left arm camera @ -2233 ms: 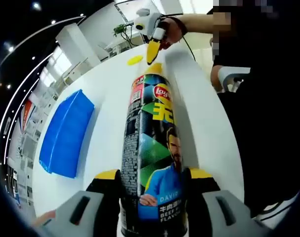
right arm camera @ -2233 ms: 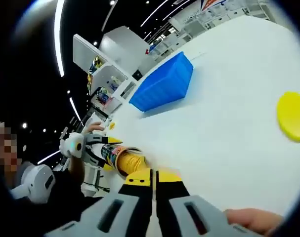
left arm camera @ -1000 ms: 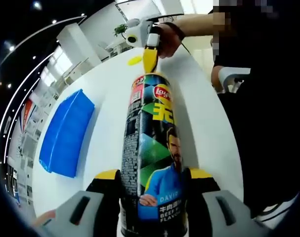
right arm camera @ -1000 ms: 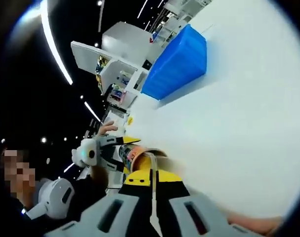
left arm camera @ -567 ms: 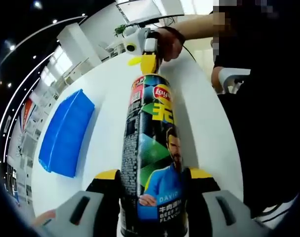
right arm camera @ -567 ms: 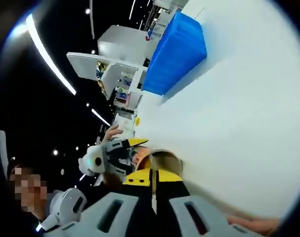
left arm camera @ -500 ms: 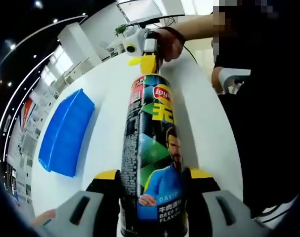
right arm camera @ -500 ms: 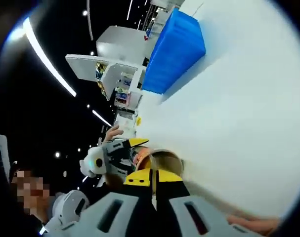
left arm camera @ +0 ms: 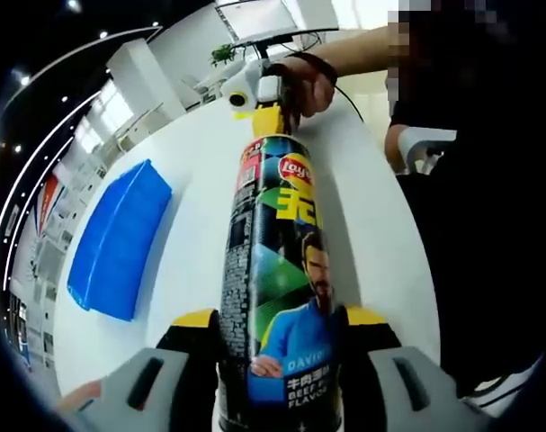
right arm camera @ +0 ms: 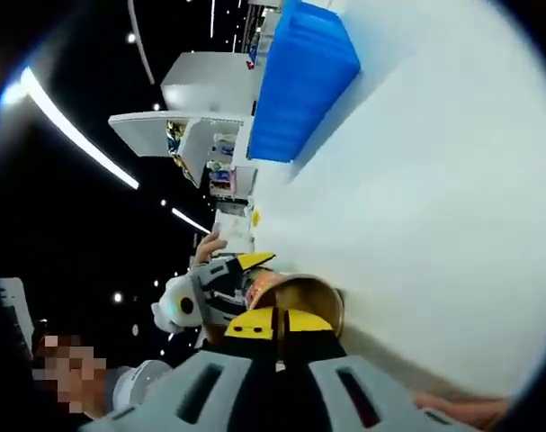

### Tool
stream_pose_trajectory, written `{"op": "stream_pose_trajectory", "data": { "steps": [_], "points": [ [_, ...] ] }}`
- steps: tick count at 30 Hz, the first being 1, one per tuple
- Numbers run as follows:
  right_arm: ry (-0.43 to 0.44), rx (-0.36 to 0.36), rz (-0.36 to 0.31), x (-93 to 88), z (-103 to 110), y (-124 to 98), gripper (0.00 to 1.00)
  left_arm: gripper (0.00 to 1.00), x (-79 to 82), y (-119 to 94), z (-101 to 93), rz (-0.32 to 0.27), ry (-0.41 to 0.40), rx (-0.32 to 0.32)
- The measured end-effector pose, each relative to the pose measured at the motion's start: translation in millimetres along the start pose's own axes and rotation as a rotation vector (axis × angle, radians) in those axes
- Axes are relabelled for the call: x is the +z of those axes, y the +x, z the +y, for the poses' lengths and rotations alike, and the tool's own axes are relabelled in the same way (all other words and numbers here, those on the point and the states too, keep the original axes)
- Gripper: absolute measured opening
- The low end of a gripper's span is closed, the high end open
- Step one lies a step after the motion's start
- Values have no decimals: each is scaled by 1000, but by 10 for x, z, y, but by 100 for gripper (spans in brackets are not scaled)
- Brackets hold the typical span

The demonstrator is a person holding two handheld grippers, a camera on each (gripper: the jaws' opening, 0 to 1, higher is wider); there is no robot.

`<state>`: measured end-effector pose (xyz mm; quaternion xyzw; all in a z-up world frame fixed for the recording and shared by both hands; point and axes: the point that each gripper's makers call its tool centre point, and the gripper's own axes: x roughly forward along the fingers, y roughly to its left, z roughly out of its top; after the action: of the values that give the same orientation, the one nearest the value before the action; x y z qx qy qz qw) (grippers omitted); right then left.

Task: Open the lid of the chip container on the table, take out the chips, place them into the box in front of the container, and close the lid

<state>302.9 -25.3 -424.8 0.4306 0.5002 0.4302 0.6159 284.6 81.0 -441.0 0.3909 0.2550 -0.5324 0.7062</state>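
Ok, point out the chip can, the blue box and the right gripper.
chip can (left arm camera: 277,270), left gripper view, printed side
blue box (left arm camera: 115,241), left gripper view, its wall
right gripper (right arm camera: 274,317), right gripper view, between its yellow tips

A white table (left arm camera: 201,189) carries a blue box (left arm camera: 115,238).

Dark ceiling (left arm camera: 39,54) with strip lights, white table (left arm camera: 201,180), bright windows (left arm camera: 106,112)

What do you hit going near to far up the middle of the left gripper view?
Left tongs clamped on the chip container → right tongs at the container's far end → person's hand holding them.
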Motion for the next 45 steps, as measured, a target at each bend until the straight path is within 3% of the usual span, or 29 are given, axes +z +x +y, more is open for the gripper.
{"op": "stream_pose_trajectory", "data": {
  "steps": [6,10,12,13,15,16,18,20,30,33,36,41,43,44,45],
  "points": [
    [-67,-2,-59,44,29,-47,3,53,3,-2,3,-10,0,2],
    [-163,-52,-140,212,-20,-193,3,53,5,-2,6,-18,0,3],
    [-195,-33,-155,237,30,-288,3,53,6,-2,8,-20,0,2],
    [-229,-12,-177,267,78,-324,5,53,6,-2,9,-20,0,2],
    [-332,11,-210,305,172,-398,18,53,6,-1,12,-21,0,1],
    [-332,25,-204,268,226,-406,24,53,6,0,14,-21,-1,0],
    [-313,64,-162,158,329,-419,20,54,5,1,17,-21,-3,-2],
    [-312,69,-168,134,362,-417,18,54,4,2,19,-20,-4,-4],
    [-322,75,-78,-4,275,-270,22,53,1,2,19,-18,-6,-3],
    [-397,48,-59,-43,231,-225,23,53,1,2,17,-17,-6,-3],
    [-414,69,-21,-131,272,-182,23,53,1,2,15,-16,-6,-3],
    [-420,72,-19,-129,275,-105,18,53,0,2,13,-13,-8,-5],
    [-411,54,-25,-82,226,-105,6,53,-1,2,14,-11,-10,-6],
    [-362,66,-60,-19,257,-88,4,54,8,7,10,-17,-9,-5],
    [-294,33,-89,28,230,-65,3,54,14,12,8,-18,-11,-4]
  ]
}}
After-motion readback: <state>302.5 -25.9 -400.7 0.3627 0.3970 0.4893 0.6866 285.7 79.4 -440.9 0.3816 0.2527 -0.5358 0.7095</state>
